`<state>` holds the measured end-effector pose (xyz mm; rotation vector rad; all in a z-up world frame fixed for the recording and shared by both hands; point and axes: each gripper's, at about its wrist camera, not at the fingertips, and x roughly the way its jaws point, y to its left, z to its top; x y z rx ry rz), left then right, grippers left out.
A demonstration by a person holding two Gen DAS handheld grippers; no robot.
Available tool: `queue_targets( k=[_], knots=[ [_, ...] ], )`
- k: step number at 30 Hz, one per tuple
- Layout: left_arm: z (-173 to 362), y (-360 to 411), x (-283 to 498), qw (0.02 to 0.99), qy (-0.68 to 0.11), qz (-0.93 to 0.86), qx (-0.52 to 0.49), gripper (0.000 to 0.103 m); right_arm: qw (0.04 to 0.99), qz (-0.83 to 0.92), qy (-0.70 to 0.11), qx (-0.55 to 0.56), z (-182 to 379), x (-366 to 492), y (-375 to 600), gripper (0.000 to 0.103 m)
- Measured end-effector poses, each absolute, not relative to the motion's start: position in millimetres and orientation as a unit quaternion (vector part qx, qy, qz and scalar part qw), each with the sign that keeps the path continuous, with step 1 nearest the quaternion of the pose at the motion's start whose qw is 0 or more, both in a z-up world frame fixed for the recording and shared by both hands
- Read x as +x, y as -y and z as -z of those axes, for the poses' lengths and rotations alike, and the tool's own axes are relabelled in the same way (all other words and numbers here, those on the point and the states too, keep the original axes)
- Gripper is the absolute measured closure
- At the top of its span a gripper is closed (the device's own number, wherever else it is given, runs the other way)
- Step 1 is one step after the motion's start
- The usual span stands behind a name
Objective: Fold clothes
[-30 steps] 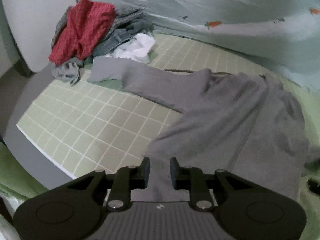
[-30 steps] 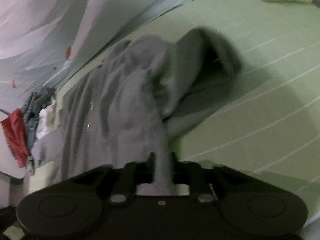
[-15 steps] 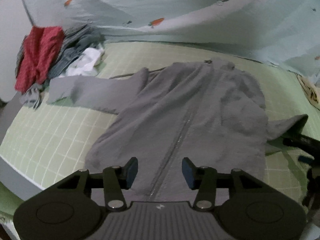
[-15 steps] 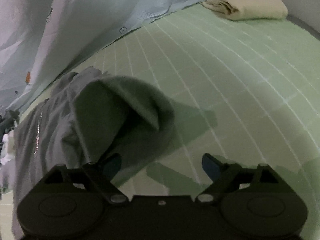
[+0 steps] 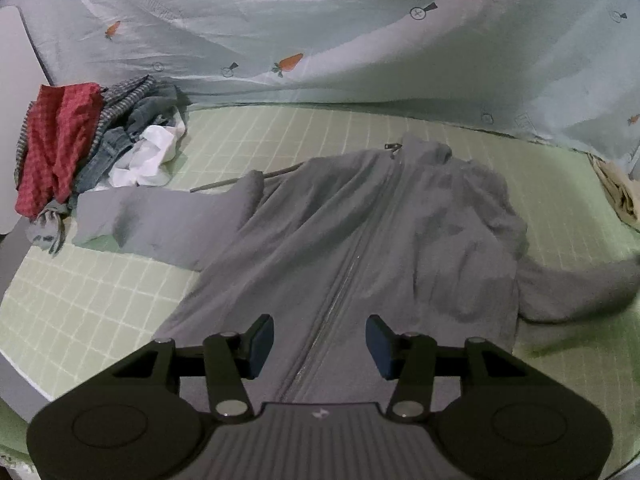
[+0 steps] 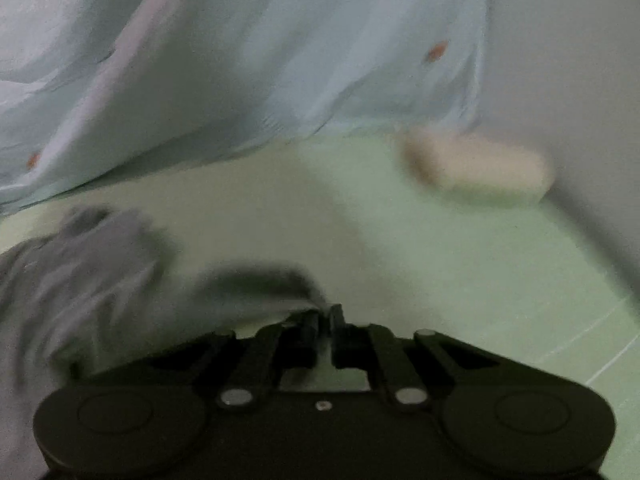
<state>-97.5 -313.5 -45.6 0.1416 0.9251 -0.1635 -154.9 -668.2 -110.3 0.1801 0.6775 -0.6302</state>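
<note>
A grey zip-front jacket (image 5: 360, 240) lies spread face up on the green checked bed sheet (image 5: 100, 312), collar toward the pale carrot-print cloth (image 5: 320, 32) at the back, zip closed. One sleeve (image 5: 160, 220) reaches out flat toward a pile of unfolded clothes (image 5: 92, 140), red and striped items on top, at the sheet's far left corner. The other sleeve (image 5: 576, 292) runs off to the right edge of the left wrist view.

The left tongs (image 5: 320, 346) hover above the jacket's lower hem, over the zip, arms apart with nothing between them; they have just been opening.

The right wrist view is blurred. The right tongs (image 6: 325, 322) stand together, having just been closing, at the end of the grey sleeve; whether cloth is pinched cannot be told. A folded cream garment (image 6: 476, 168) lies well beyond on the sheet.
</note>
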Motion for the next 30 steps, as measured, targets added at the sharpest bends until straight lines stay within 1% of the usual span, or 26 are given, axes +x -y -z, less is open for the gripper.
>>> queue_targets(
  k=[1,2,3,4,5,6,8,11,16,20,22,23,24,25,26,27,30],
  knots=[
    [47.0,316.3,-93.2,0.888,-0.448,0.081,0.066,0.051,0.888,0.323,-0.321,0.067,101.0,-156.7,680.3,0.097],
    [48.5,319.3,-89.0,0.887,-0.450,0.083,0.063,0.051,0.881,0.341,-0.325,0.049,95.7,-155.8,693.5,0.093],
    [49.9,323.0,-85.0,0.886,-0.452,0.085,0.062,0.051,0.874,0.353,-0.332,0.033,94.8,-153.6,704.6,0.087],
    [51.2,326.9,-81.0,0.885,-0.454,0.088,0.061,0.051,0.868,0.363,-0.339,0.019,94.8,-151.4,714.8,0.062],
    [52.2,331.4,-76.9,0.884,-0.455,0.091,0.062,0.051,0.864,0.372,-0.341,0.008,97.4,-150.8,720.5,0.044],
    [52.7,335.9,-72.9,0.884,-0.454,0.093,0.064,0.050,0.860,0.380,-0.340,-0.003,100.7,-150.8,724.6,0.041],
    [52.6,345.7,-65.9,0.884,-0.451,0.096,0.072,0.050,0.850,0.398,-0.345,-0.008,110.8,-153.5,731.7,0.039],
    [53.1,355.4,-57.1,0.883,-0.452,0.096,0.082,0.046,0.837,0.415,-0.352,0.053,127.4,-168.4,741.4,0.035],
    [58.5,367.6,-48.7,0.874,-0.466,0.099,0.098,0.045,0.822,0.421,-0.358,0.134,150.5,-199.4,733.9,0.032],
    [67.5,377.9,-40.4,0.865,-0.480,0.106,0.103,0.045,0.829,0.381,-0.363,0.190,162.1,-211.7,720.0,0.032],
    [69.6,383.8,-36.0,0.863,-0.481,0.112,0.104,0.045,0.832,0.360,-0.366,0.208,168.0,-208.9,715.2,0.033],
    [70.6,386.7,-33.8,0.863,-0.481,0.116,0.104,0.045,0.835,0.350,-0.368,0.213,170.1,-205.7,713.6,0.039],
    [71.5,389.7,-31.8,0.862,-0.482,0.119,0.105,0.045,0.837,0.339,-0.371,0.215,172.0,-201.9,712.2,0.055],
    [72.1,392.7,-30.9,0.861,-0.482,0.124,0.106,0.045,0.838,0.331,-0.377,0.216,173.9,-198.2,712.3,0.067],
    [72.4,394.9,-31.1,0.861,-0.480,0.128,0.108,0.045,0.838,0.323,-0.383,0.217,175.8,-194.5,712.9,0.093],
    [72.7,397.1,-31.4,0.861,-0.479,0.133,0.109,0.045,0.838,0.326,-0.384,0.212,174.7,-194.8,714.0,0.098],
    [73.2,398.1,-32.3,0.863,-0.474,0.138,0.110,0.045,0.833,0.375,-0.368,0.174,164.0,-205.0,722.5,0.101]
  ],
)
